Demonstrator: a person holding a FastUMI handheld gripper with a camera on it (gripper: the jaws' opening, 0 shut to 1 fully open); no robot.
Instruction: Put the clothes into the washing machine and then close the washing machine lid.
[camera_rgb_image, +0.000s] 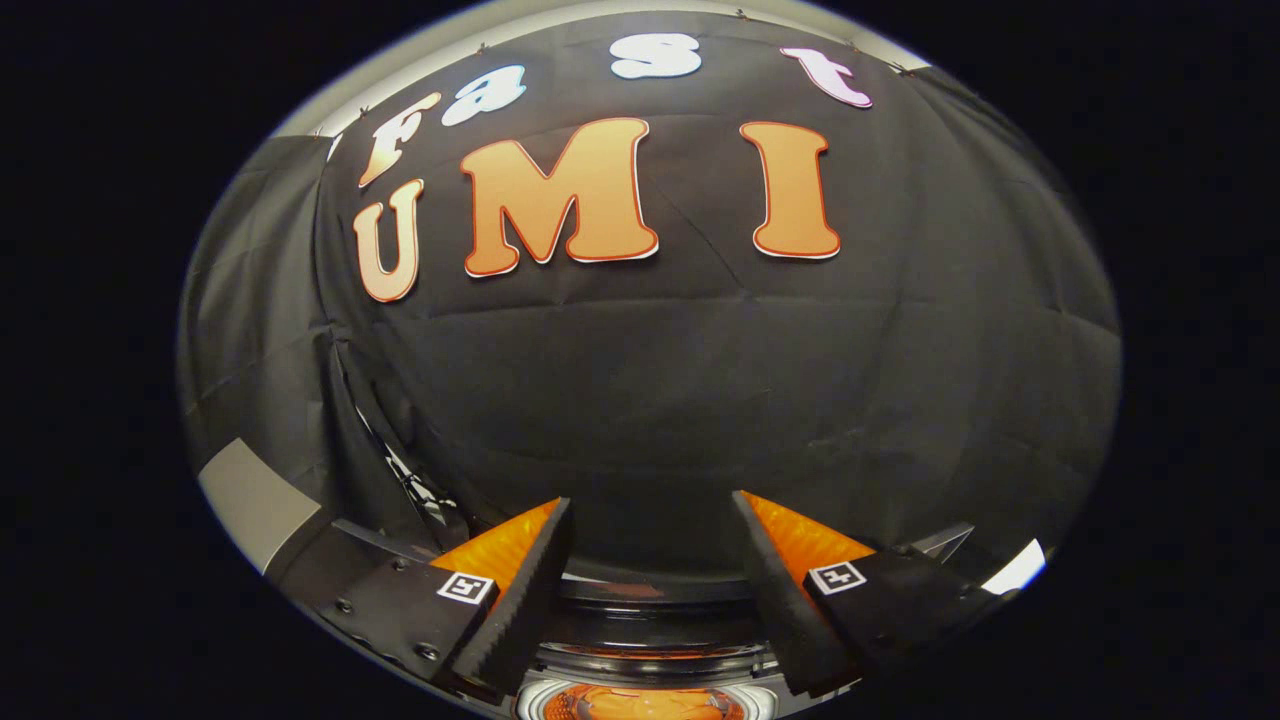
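Gripper (650, 520) wide and empty, aimed at the cloth wall (700, 400), washing machine (650, 670) low between its fingers, bottom centre.

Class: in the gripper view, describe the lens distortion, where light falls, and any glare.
Gripper view: fisheye bends the black cloth wall into a dome; light is dim and falls off toward the sides; between the open gripper fingers, the glossy washing machine rim carries bright reflections.

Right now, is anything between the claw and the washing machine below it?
Nothing visible stands in the way. The claw is open and holds nothing, its fingers spread with only the booth's black cloth wall beyond them. The washing machine shows directly beneath the fingers, with orange visible inside it.
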